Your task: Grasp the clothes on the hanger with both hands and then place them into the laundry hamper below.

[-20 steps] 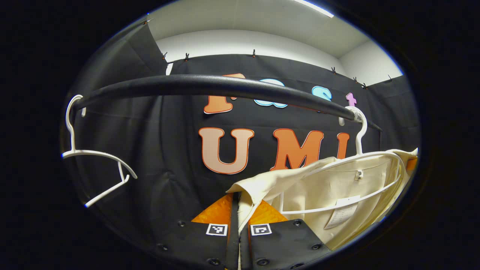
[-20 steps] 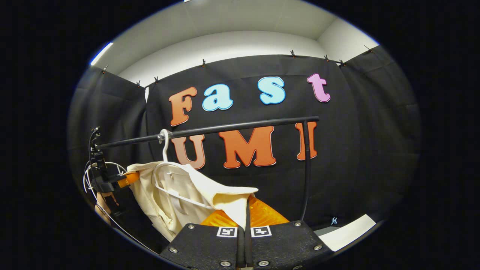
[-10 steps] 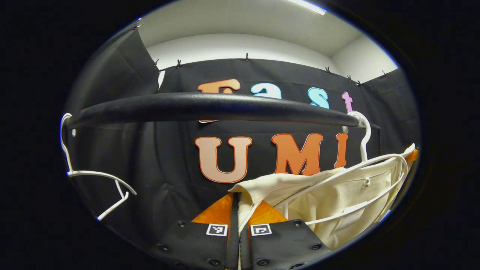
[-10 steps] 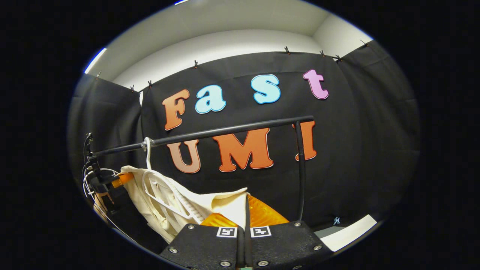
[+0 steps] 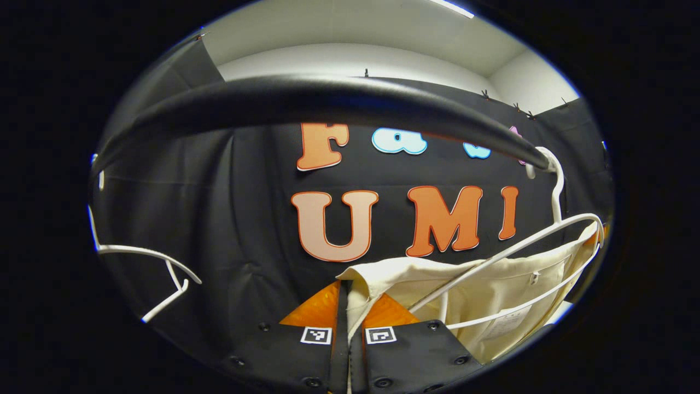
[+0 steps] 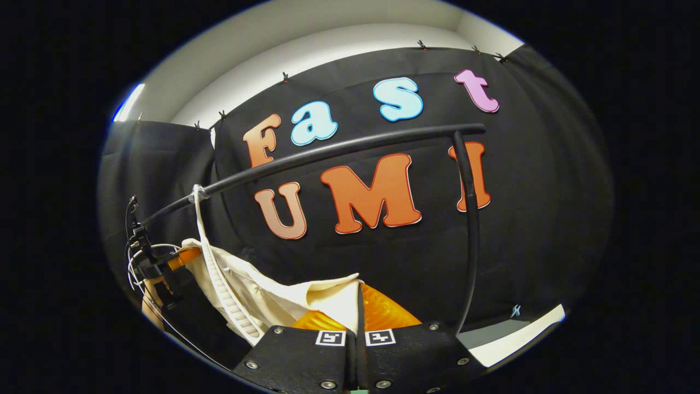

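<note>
Left claw (image 5: 348, 323) is closed on a fold of the cream shirt (image 5: 492, 290); right claw (image 6: 356, 323) is likewise pinched shut on the shirt's other shoulder (image 6: 328, 298). The shirt is stretched between them, its long axis running claw to claw, the white hanger (image 5: 552, 230) inside it and hooked on the rail (image 5: 328, 104) above. The coming move, I judge, is pulling down and off that hanger. The hamper below is hidden; the shirt's lower part is cut off.
</note>
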`<state>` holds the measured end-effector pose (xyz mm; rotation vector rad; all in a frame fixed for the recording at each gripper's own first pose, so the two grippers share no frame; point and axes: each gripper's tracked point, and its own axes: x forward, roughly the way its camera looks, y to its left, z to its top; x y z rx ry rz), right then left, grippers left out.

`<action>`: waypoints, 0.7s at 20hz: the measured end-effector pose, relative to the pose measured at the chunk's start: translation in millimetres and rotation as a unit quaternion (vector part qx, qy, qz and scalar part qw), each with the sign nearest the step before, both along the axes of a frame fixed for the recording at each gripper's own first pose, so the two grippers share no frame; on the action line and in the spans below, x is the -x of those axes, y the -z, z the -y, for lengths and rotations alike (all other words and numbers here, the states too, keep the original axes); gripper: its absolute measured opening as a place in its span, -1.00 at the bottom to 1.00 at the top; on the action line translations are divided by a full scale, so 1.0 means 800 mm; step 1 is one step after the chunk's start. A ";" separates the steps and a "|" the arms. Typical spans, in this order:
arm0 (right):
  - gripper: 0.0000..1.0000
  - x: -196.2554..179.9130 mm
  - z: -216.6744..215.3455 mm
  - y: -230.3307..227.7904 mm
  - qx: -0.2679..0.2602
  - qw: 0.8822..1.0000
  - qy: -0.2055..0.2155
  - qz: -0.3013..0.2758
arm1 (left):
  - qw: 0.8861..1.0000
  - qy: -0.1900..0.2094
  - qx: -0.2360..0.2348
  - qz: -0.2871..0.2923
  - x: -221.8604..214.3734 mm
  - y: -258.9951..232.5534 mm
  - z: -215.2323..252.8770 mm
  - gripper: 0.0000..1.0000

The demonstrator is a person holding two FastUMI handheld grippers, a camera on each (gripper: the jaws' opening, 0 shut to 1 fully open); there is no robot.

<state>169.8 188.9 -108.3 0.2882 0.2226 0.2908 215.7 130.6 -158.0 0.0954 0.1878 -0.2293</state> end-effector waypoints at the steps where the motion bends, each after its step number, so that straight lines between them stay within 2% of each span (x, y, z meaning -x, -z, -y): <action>1: -1.00 -0.007 -0.003 0.009 -0.010 1.000 -0.007 -0.006 | 1.000 -0.002 0.002 -0.006 0.000 0.006 -0.005 -0.84; 3: -1.00 -0.016 -0.006 0.029 -0.032 0.999 -0.017 -0.019 | 1.000 -0.005 0.000 -0.016 0.000 0.022 -0.010 -0.83; 4: -0.89 -0.021 -0.007 0.040 -0.041 0.999 -0.018 -0.027 | 1.000 -0.006 -0.002 -0.022 0.001 0.031 -0.013 -0.84; 5: -1.00 -0.023 -0.006 0.054 -0.046 0.998 -0.018 -0.035 | 1.000 -0.006 -0.005 -0.028 0.003 0.040 -0.015 -0.83; 9: -1.00 -0.025 -0.008 0.101 -0.055 0.996 -0.013 -0.062 | 0.999 -0.012 -0.013 -0.049 0.016 0.073 -0.021 -0.83; 14: -1.00 -0.009 -0.005 0.145 -0.057 0.995 -0.006 -0.083 | 0.999 -0.016 -0.023 -0.047 0.048 0.081 -0.023 -0.83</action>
